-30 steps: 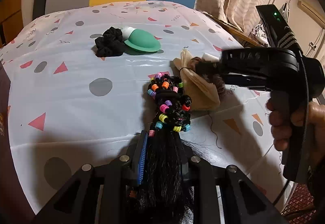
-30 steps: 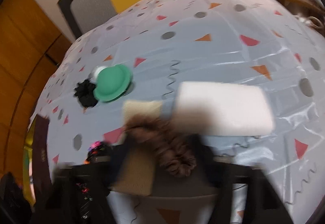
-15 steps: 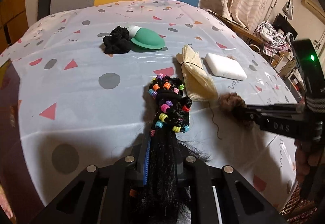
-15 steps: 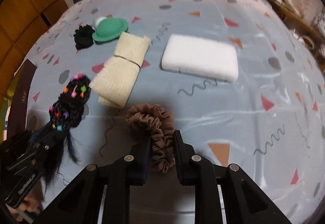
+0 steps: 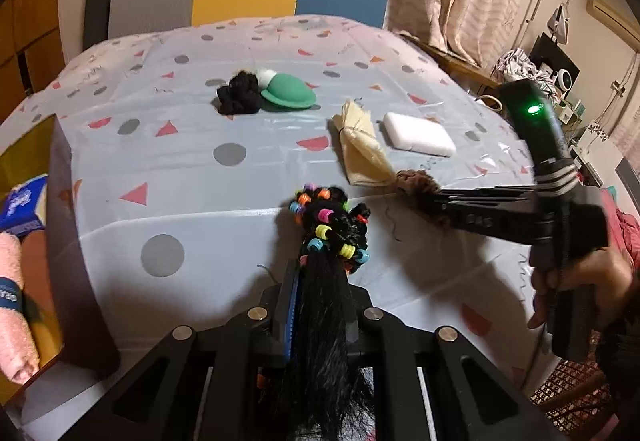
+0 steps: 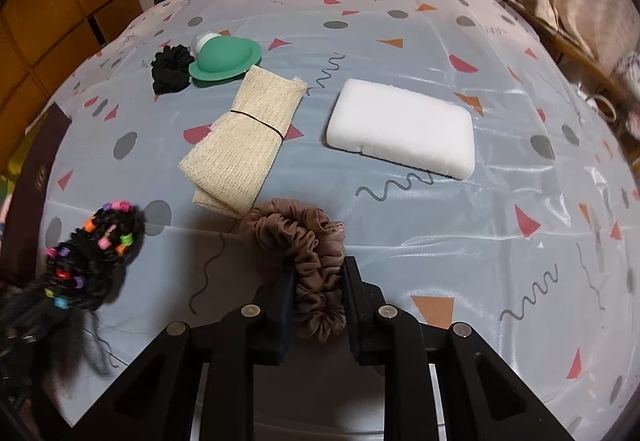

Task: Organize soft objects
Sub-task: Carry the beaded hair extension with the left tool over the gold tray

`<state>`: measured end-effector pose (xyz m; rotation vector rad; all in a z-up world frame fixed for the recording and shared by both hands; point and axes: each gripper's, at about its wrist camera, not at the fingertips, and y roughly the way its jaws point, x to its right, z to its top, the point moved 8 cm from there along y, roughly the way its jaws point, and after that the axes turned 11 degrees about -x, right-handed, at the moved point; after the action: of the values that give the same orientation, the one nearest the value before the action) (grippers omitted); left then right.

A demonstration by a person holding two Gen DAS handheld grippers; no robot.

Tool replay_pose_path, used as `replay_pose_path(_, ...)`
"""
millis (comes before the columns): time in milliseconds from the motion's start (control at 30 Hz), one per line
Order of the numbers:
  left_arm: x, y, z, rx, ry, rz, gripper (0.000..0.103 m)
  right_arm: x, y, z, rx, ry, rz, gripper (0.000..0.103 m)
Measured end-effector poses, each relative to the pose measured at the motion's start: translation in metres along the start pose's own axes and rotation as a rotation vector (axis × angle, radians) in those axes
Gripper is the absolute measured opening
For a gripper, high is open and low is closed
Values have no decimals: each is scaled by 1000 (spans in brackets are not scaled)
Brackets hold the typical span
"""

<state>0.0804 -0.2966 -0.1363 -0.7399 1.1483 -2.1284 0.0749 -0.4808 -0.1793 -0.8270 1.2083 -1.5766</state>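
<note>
From the left wrist, the left gripper is clamped on the loose tail of a beaded black hairpiece, whose beaded end flops limply just ahead of the fingers. From the right wrist, the right gripper pinches a brown scrunchie at its near edge; it looks light and squashy, and most of its ring sags forward beyond the tips.

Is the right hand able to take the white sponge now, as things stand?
Probably not yet. The right tongs are shut on the brown scrunchie, so they are occupied. The path itself looks free: the white sponge lies alone on the tablecloth, ahead of them, with nothing between.
</note>
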Motion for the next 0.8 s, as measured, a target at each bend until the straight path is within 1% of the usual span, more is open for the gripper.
replay_pose_path(233,3,-33,1,58,6,-17,13,-2,0,0,11,-37,-32,23)
replay_pose_path(367,1,-51,3,81,-11,-42,13,-2,1,0,17,-39,-30,23)
replay_pose_path(500,-10,-71,5,111,-44,-57,13,-3,1,0,21,-48,-37,23)
replay_pose_path(567,-22,-83,5,124,-85,-76,13,-3,1,0,24,-53,-42,23)
replay_pose_path(667,-45,-104,6,161,-138,-76,13,-3,1,-1,25,-57,-44,23)
replay_pose_path(800,-89,-132,1,206,-231,-55,13,-4,0,-1,26,-62,-52,23)
